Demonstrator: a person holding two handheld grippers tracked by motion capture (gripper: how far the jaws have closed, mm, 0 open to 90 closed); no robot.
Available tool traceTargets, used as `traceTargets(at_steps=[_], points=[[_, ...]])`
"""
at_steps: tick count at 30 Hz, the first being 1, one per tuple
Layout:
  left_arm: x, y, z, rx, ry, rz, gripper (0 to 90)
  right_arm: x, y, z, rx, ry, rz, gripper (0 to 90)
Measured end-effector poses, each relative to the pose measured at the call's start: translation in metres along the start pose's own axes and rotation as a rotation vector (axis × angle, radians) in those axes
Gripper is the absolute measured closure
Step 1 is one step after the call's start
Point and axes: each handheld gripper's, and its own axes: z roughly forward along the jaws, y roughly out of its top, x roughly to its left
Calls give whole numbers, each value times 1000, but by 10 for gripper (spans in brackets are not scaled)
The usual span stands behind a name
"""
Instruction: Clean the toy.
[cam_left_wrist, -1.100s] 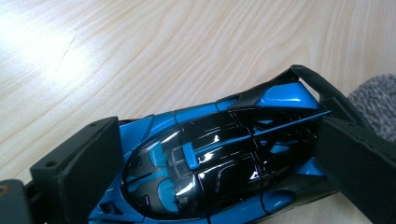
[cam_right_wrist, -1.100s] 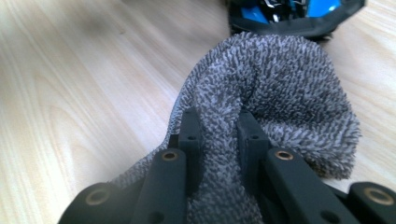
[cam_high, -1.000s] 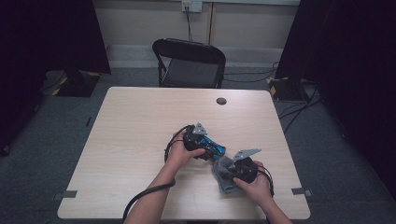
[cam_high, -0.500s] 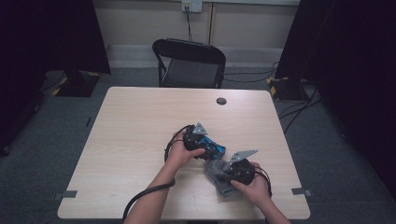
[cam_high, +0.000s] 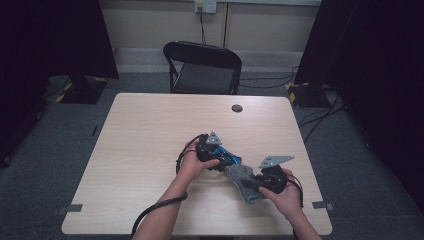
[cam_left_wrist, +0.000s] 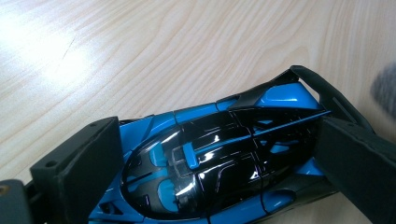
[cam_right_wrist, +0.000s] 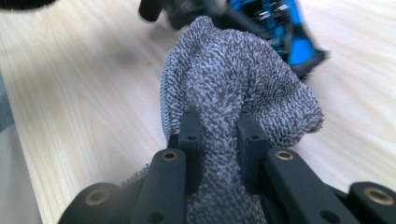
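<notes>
**Cloth poised over a clamped toy car**

High view: at the near right part of the wooden table (cam_high: 150, 130), a person's left gripper (cam_high: 220, 157) pins a blue and black toy car (cam_high: 229, 160) while the right gripper (cam_high: 257, 182) holds a grey cloth (cam_high: 240, 177) just beside it, the cloth's far end touching the car. A small dark disc (cam_high: 237, 108) lies well apart near the far edge, before an empty chair (cam_high: 202, 67).

Left gripper view: the two jaws are closed on the toy car (cam_left_wrist: 210, 163), one at its nose, one at its tail under the rear wing. That end-to-end hold looks slippery on glossy bodywork; a hard wipe could twist the car loose or strain the thin wing.

Right gripper view: the jaws pinch a fold of the grey cloth (cam_right_wrist: 233, 93), bunched above them, with the car (cam_right_wrist: 280, 23) beyond. The bite is narrow, so dragging may pull the cloth free, or its loops may snag on the car's fins.
</notes>
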Motion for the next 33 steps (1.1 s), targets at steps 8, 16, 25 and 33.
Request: traceTargets(at_steps=[8,16,25,33], points=[[0,0,0,5,-1,4,12,-23,0,-17,-65,-66,41,753],[0,0,0,6,-2,3,12,-51,-1,-13,-61,-164,89,746],[0,0,0,7,-2,4,12,-78,-1,2,-32,-250,150,735],[-1,1,0,8,-2,4,12,-76,-4,27,22,-267,137,734]])
